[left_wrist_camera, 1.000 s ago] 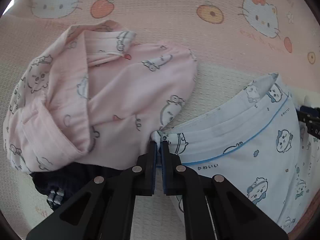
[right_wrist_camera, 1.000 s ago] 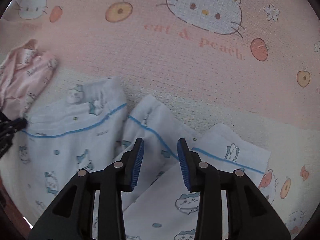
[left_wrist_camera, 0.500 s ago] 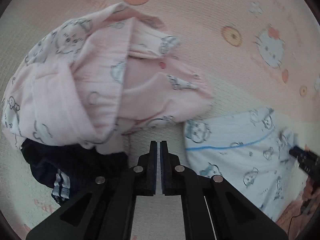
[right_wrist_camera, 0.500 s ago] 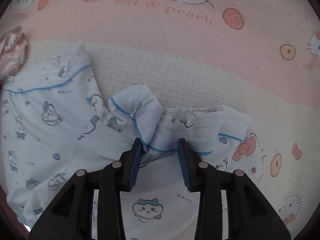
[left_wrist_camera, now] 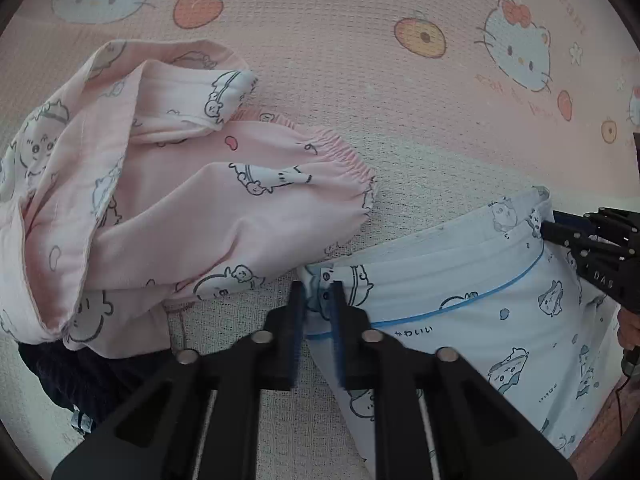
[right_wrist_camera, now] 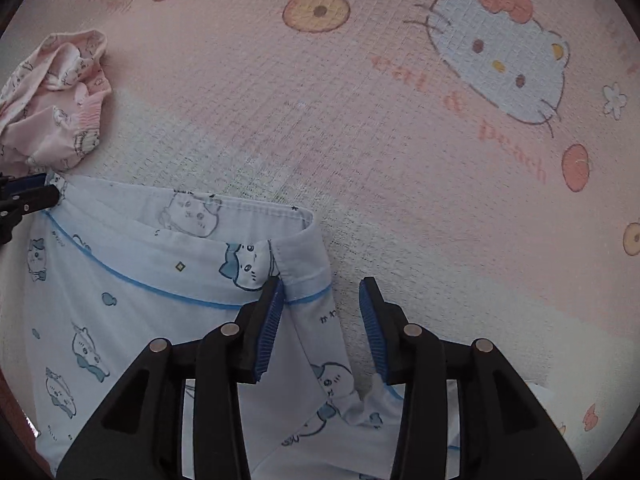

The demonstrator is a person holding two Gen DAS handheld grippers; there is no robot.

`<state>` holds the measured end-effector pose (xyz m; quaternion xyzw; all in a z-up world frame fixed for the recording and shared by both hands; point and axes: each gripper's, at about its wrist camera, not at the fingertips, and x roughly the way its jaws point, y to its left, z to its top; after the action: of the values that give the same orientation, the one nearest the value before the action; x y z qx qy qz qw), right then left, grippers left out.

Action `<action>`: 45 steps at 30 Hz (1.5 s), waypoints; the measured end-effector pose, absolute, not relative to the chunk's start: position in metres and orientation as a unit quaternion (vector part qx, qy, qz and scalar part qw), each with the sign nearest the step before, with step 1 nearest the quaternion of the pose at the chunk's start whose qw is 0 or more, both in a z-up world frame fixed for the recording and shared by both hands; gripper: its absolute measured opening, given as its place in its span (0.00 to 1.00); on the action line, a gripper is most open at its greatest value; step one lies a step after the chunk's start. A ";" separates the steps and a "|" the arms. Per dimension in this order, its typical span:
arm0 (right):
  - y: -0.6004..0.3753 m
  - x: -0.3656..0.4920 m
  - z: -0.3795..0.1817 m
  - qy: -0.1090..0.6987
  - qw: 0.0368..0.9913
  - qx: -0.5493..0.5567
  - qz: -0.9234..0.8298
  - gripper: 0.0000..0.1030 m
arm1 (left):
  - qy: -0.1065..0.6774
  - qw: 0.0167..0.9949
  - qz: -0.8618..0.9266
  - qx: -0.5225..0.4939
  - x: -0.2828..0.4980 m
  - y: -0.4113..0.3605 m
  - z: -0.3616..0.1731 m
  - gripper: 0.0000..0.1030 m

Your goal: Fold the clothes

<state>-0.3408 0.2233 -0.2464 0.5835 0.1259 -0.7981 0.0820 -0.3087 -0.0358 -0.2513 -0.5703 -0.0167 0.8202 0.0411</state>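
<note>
A light blue pyjama garment (left_wrist_camera: 460, 280) with cartoon print and blue piping lies on the mat. My left gripper (left_wrist_camera: 318, 300) is shut on its left corner, and a bit of fabric shows between the pads. It appears at the left edge of the right wrist view as well, the left gripper (right_wrist_camera: 52, 194) still pinching that corner. My right gripper (right_wrist_camera: 322, 312) straddles the hemmed right edge of the blue garment (right_wrist_camera: 160, 280). Its jaws are closing; the left pad touches the cloth and the right pad stands clear. From the left wrist view the right gripper (left_wrist_camera: 550, 226) sits at the garment's far corner.
A crumpled pink pyjama garment (left_wrist_camera: 192, 208) lies just left of the blue one, over a dark navy garment (left_wrist_camera: 92, 376). The pink garment (right_wrist_camera: 60, 108) also shows far left in the right wrist view. Everything rests on a pink cat-print mat (left_wrist_camera: 400, 80). A hand (left_wrist_camera: 630, 328) shows at the right edge.
My right gripper has moved across the blue garment to its hemmed right corner. The garment's top edge now stretches between both grippers. The left gripper again grips the blue corner.
</note>
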 end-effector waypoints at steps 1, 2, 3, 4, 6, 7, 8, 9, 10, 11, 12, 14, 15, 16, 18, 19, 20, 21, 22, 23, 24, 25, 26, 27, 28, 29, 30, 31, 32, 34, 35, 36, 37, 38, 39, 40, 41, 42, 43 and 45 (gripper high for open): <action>0.222 -0.341 -0.245 0.109 0.099 0.582 -0.800 0.08 | -0.009 0.045 0.821 -0.568 -0.310 -0.033 -0.250 0.05; 0.220 -0.340 -0.245 0.112 0.101 0.578 -0.802 0.07 | -0.008 0.053 0.824 -0.565 -0.310 -0.029 -0.246 0.04; 0.219 -0.339 -0.244 0.114 0.104 0.575 -0.803 0.07 | -0.007 0.061 0.826 -0.561 -0.311 -0.026 -0.242 0.04; 0.219 -0.338 -0.242 0.110 0.108 0.573 -0.805 0.07 | -0.007 0.069 0.829 -0.554 -0.310 -0.023 -0.236 0.04; 0.229 -0.338 -0.236 0.076 0.113 0.568 -0.812 0.06 | -0.003 0.077 0.838 -0.541 -0.311 -0.019 -0.223 0.04; 0.237 -0.339 -0.231 0.053 0.116 0.566 -0.815 0.06 | 0.000 0.081 0.840 -0.536 -0.314 -0.016 -0.219 0.04; 0.244 -0.340 -0.226 0.032 0.118 0.564 -0.817 0.06 | 0.007 0.080 0.844 -0.531 -0.313 -0.018 -0.214 0.04; 0.251 -0.341 -0.222 0.018 0.117 0.561 -0.820 0.06 | 0.017 0.078 0.848 -0.525 -0.311 -0.022 -0.210 0.04; 0.258 -0.342 -0.219 0.006 0.116 0.558 -0.822 0.06 | 0.027 0.077 0.849 -0.522 -0.304 -0.031 -0.205 0.04; 0.262 -0.342 -0.216 0.007 0.115 0.554 -0.824 0.06 | 0.032 0.077 0.848 -0.524 -0.305 -0.030 -0.207 0.04; 0.264 -0.342 -0.216 0.015 0.108 0.551 -0.827 0.06 | 0.027 0.079 0.844 -0.529 -0.315 -0.023 -0.212 0.04; 0.267 -0.345 -0.219 0.018 0.109 0.556 -0.824 0.07 | 0.016 0.091 0.833 -0.545 -0.328 -0.011 -0.227 0.05; 0.270 -0.348 -0.222 0.018 0.106 0.561 -0.821 0.07 | 0.011 0.101 0.824 -0.557 -0.331 -0.007 -0.236 0.06; 0.272 -0.350 -0.224 0.017 0.103 0.566 -0.818 0.09 | 0.008 0.100 0.814 -0.572 -0.335 -0.007 -0.247 0.09; 0.279 -0.346 -0.226 0.004 0.091 0.578 -0.811 0.20 | 0.009 0.089 0.812 -0.576 -0.330 -0.010 -0.253 0.18; 0.283 -0.346 -0.227 0.000 0.081 0.577 -0.813 0.22 | 0.009 0.088 0.819 -0.567 -0.327 -0.013 -0.250 0.19; 0.288 -0.344 -0.225 -0.003 0.068 0.571 -0.818 0.24 | 0.008 0.086 0.825 -0.558 -0.324 -0.015 -0.247 0.19; 0.293 -0.343 -0.223 -0.004 0.054 0.565 -0.823 0.24 | 0.007 0.085 0.832 -0.548 -0.321 -0.017 -0.245 0.19; 0.296 -0.341 -0.220 0.004 0.036 0.556 -0.831 0.24 | 0.012 0.081 0.839 -0.537 -0.318 -0.020 -0.240 0.19; 0.299 -0.338 -0.216 0.011 0.025 0.546 -0.837 0.24 | 0.007 0.080 0.842 -0.533 -0.316 -0.023 -0.238 0.19; 0.299 -0.335 -0.212 0.016 0.021 0.539 -0.842 0.24 | 0.003 0.079 0.845 -0.529 -0.313 -0.026 -0.236 0.19; 0.298 -0.331 -0.207 0.022 0.020 0.533 -0.846 0.24 | -0.002 0.078 0.847 -0.526 -0.311 -0.029 -0.233 0.19; 0.291 -0.328 -0.204 0.033 0.038 0.528 -0.848 0.24 | -0.011 0.084 0.846 -0.526 -0.311 -0.030 -0.234 0.19; 0.283 -0.326 -0.202 0.047 0.055 0.525 -0.848 0.25 | -0.021 0.090 0.845 -0.526 -0.310 -0.031 -0.235 0.19; 0.271 -0.326 -0.205 0.068 0.067 0.525 -0.845 0.26 | -0.018 0.094 0.843 -0.529 -0.311 -0.028 -0.237 0.19; 0.260 -0.327 -0.208 0.089 0.080 0.526 -0.842 0.26 | -0.015 0.097 0.841 -0.531 -0.311 -0.024 -0.239 0.19; 0.251 -0.328 -0.212 0.106 0.089 0.527 -0.838 0.28 | -0.011 0.100 0.839 -0.534 -0.312 -0.021 -0.241 0.19; 0.247 -0.333 -0.220 0.109 0.087 0.533 -0.834 0.31 | -0.008 0.103 0.837 -0.537 -0.312 -0.018 -0.243 0.19; 0.243 -0.339 -0.228 0.112 0.085 0.540 -0.830 0.36 | -0.004 0.106 0.835 -0.540 -0.312 -0.014 -0.245 0.19; 0.241 -0.350 -0.244 0.105 0.081 0.554 -0.822 0.37 | -0.011 0.111 0.831 -0.545 -0.313 -0.012 -0.248 0.19; 0.243 -0.354 -0.250 0.100 0.078 0.561 -0.818 0.37 | -0.010 0.111 0.830 -0.546 -0.314 -0.011 -0.250 0.19; 0.245 -0.357 -0.254 0.095 0.077 0.564 -0.817 0.39 | -0.009 0.110 0.830 -0.546 -0.314 -0.010 -0.250 0.19; 0.247 -0.358 -0.255 0.087 0.078 0.560 -0.820 0.41 | -0.007 0.109 0.831 -0.546 -0.314 -0.010 -0.251 0.19; 0.250 -0.360 -0.256 0.075 0.080 0.560 -0.821 0.42 | -0.010 0.108 0.831 -0.546 -0.315 -0.010 -0.251 0.19; 0.254 -0.361 -0.256 0.062 0.083 0.562 -0.821 0.42 | -0.014 0.107 0.830 -0.547 -0.316 -0.011 -0.252 0.19; 0.258 -0.362 -0.257 0.051 0.085 0.562 -0.821 0.40 | -0.017 0.106 0.830 -0.547 -0.317 -0.011 -0.252 0.19; 0.260 -0.363 -0.256 0.047 0.085 0.562 -0.821 0.30 | -0.021 0.105 0.830 -0.547 -0.318 -0.011 -0.252 0.19; 0.261 -0.363 -0.254 0.041 0.091 0.563 -0.821 0.10 | -0.024 0.104 0.830 -0.547 -0.319 -0.012 -0.253 0.19; 0.262 -0.363 -0.252 0.035 0.097 0.563 -0.820 0.09 | -0.028 0.104 0.832 -0.544 -0.319 -0.012 -0.252 0.19; 0.262 -0.362 -0.246 0.028 0.102 0.557 -0.824 0.08 | -0.028 0.104 0.840 -0.532 -0.317 -0.011 -0.248 0.19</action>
<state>-0.3616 0.2618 -0.2459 0.5570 0.0278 -0.8237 0.1024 -0.3173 -0.0108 -0.2477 -0.5320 -0.0280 0.8398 0.1040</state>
